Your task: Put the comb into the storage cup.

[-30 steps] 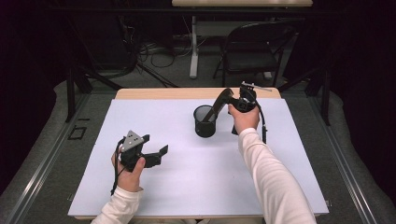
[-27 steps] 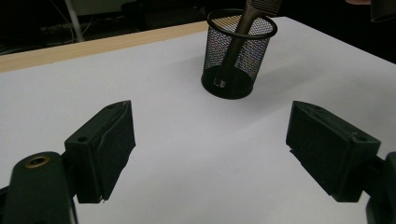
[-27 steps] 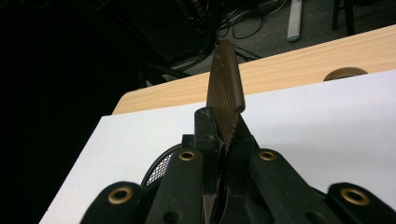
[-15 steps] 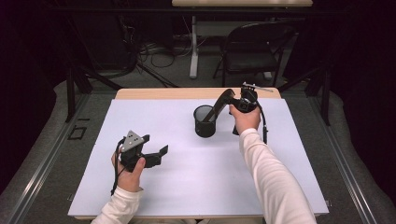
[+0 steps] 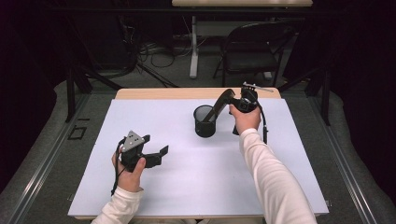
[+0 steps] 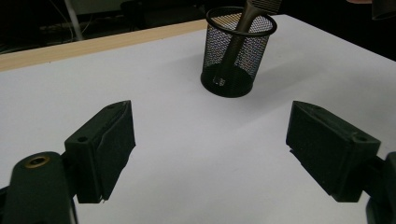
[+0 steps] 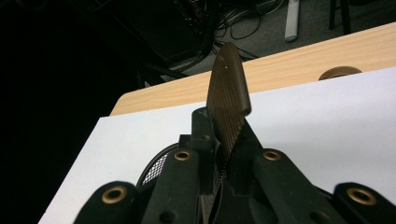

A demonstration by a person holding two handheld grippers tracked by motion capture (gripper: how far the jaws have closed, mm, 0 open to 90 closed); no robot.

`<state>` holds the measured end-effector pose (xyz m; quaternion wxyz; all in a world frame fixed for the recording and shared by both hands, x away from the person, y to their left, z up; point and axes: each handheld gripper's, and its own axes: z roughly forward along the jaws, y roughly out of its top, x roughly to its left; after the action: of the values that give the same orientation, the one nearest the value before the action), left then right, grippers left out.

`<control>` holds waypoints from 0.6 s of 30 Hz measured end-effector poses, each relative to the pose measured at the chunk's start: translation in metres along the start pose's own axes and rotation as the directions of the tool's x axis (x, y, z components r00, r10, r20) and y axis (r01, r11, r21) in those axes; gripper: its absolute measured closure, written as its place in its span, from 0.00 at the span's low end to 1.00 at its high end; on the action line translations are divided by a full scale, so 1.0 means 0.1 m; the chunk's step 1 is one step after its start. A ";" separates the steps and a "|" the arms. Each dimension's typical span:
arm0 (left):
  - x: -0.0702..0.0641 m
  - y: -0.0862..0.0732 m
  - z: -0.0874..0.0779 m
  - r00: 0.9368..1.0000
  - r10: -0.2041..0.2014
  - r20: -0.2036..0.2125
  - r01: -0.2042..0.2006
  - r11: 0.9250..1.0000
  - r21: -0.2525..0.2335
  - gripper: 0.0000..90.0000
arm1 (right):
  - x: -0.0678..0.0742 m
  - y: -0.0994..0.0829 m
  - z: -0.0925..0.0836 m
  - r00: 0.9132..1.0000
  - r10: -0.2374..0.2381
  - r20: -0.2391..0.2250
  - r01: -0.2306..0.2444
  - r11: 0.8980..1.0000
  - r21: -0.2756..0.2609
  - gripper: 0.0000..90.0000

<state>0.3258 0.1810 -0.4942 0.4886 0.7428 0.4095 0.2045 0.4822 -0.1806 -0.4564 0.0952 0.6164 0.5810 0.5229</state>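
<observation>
Tool count is two. One bench [image 5: 196, 186] with a white cover carries one black mesh cup [image 5: 204, 121]. Left tool [image 5: 156, 154] rests low with jaws wide apart. Right tool [image 5: 229, 100] clamps one dark comb [image 7: 227, 100], whose lower end stands inside the cup.

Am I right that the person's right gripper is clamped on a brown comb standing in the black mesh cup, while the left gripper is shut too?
Not quite: the left gripper is open, jaws wide apart in the left gripper view. The rest holds: the right gripper clamps the brown comb, which stands in the black mesh cup.
</observation>
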 end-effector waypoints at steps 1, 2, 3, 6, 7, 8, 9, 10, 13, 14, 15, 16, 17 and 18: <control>0.00 0.00 0.00 1.000 0.001 0.000 -0.001 1.000 0.000 0.18 | 0.00 0.00 0.00 1.000 0.000 0.000 0.000 1.000 0.000 0.93; 0.00 0.00 0.00 1.000 0.000 0.000 0.000 1.000 0.000 0.18 | 0.00 0.00 0.00 1.000 0.001 0.000 -0.001 1.000 0.000 0.93; 0.00 0.00 0.00 1.000 0.000 0.000 0.000 1.000 0.000 0.18 | 0.00 0.00 0.00 1.000 0.001 -0.001 -0.001 1.000 0.000 0.93; 0.00 0.00 0.00 1.000 0.000 0.000 0.000 1.000 0.000 0.18 | 0.00 0.00 0.00 1.000 0.002 -0.002 -0.002 1.000 0.000 0.93; 0.00 0.00 0.00 1.000 0.001 0.000 -0.001 1.000 0.000 0.18 | 0.00 0.00 0.00 1.000 0.004 -0.003 -0.004 1.000 0.000 0.92; 0.00 0.00 0.00 1.000 0.000 0.000 0.000 1.000 0.000 0.18 | 0.01 0.00 0.00 1.000 0.002 -0.004 -0.002 1.000 -0.002 0.91; 0.00 0.00 0.00 1.000 0.000 0.001 0.000 1.000 0.000 0.18 | 0.01 0.00 0.00 1.000 0.001 -0.003 -0.001 1.000 -0.003 0.90; 0.00 0.00 0.00 1.000 0.000 0.001 0.000 1.000 0.000 0.18 | 0.01 0.00 0.00 1.000 0.001 -0.005 -0.001 1.000 -0.002 0.90; 0.00 0.00 0.01 1.000 0.000 0.001 0.000 1.000 0.001 0.18 | 0.01 0.00 -0.01 1.000 0.002 -0.006 -0.002 1.000 -0.002 0.88; 0.00 0.00 0.01 1.000 0.000 0.001 0.000 1.000 0.001 0.18 | 0.01 0.01 -0.01 1.000 0.005 -0.008 -0.005 1.000 -0.003 0.87; 0.00 0.00 0.01 1.000 0.000 0.001 0.000 1.000 0.002 0.18 | 0.01 0.01 -0.01 1.000 0.004 -0.007 -0.004 1.000 -0.005 0.87; 0.00 0.00 0.01 1.000 0.000 0.001 0.000 1.000 0.003 0.18 | 0.01 0.01 -0.01 1.000 0.002 -0.007 -0.002 1.000 -0.004 0.86; 0.00 0.00 0.01 1.000 0.000 0.001 0.000 1.000 0.002 0.18 | 0.00 0.01 -0.01 1.000 0.005 -0.009 -0.005 1.000 -0.005 0.85; 0.00 0.00 0.01 1.000 0.000 0.001 0.000 1.000 0.002 0.18 | 0.00 0.01 -0.01 1.000 0.006 -0.009 -0.006 1.000 -0.006 0.83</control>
<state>0.3260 0.1806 -0.4948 0.4882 0.7432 0.4096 0.2038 0.4816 -0.1814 -0.4552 0.0928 0.6158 0.5780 0.5274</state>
